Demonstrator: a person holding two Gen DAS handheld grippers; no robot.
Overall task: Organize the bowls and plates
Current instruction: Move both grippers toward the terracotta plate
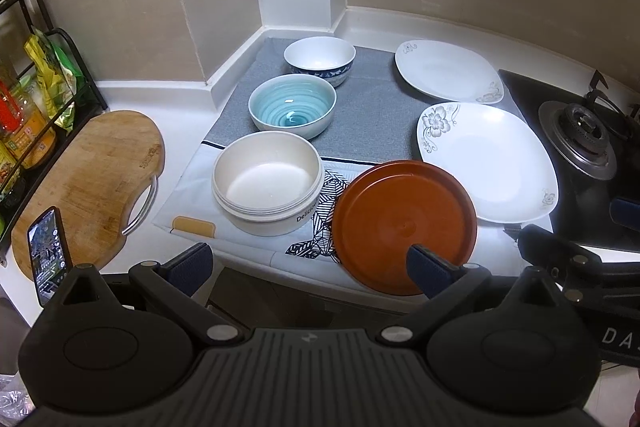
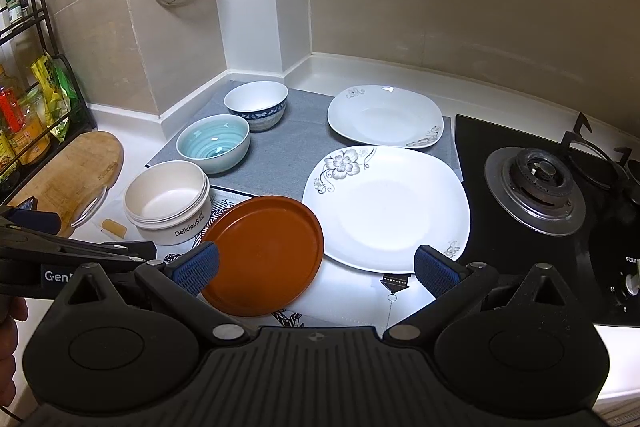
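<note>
Three bowls point(image 1: 292, 105) lined left, round brown plastic plate point(image 2: 264, 255) and square white plates point(image 2: 386, 207) right, likely pre-sorted for stacking. Left gripper point(image 1: 308, 267), right gripper point(image 2: 316, 267): both spread, nothing grasped.

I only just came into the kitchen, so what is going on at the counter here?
A person holds a two-finger gripper in each hand above a counter laid with dishes. Both the left gripper and the right gripper are open and hold nothing. Three bowls stand in a row on the left; two white plates and an orange plate lie on the right. Nothing is stacked yet.
</note>
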